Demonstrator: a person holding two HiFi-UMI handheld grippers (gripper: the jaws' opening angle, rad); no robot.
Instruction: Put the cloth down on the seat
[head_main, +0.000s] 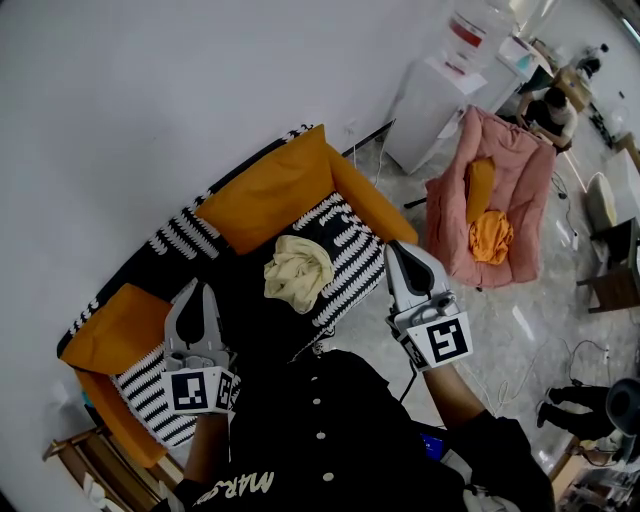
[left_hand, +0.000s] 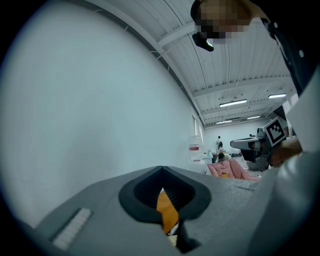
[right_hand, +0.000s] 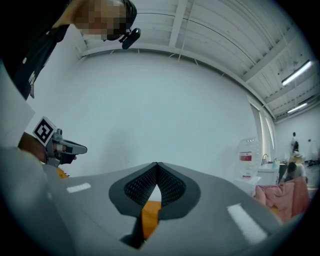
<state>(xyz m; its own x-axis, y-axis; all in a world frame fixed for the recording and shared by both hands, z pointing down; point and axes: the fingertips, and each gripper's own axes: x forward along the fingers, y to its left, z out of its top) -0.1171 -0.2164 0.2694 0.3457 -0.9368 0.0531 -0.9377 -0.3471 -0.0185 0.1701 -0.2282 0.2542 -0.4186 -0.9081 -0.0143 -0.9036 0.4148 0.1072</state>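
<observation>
A crumpled pale yellow cloth (head_main: 297, 270) lies on the black-and-white striped seat (head_main: 352, 258) of an orange sofa, in front of its orange back cushion (head_main: 270, 195). My left gripper (head_main: 192, 290) hovers to the left of the cloth, apart from it, jaws closed tip to tip with nothing in them. My right gripper (head_main: 396, 248) hovers to the right of the cloth over the seat's edge, also shut and empty. The left gripper view shows its jaws (left_hand: 161, 169) meeting, with the white wall beyond. The right gripper view shows the same (right_hand: 157, 165).
An orange side cushion (head_main: 110, 335) sits at the sofa's left end. A pink chair (head_main: 500, 200) holding an orange cloth (head_main: 490, 237) stands to the right on the tiled floor. A white water dispenser (head_main: 440, 95) stands by the wall. People are at the far right.
</observation>
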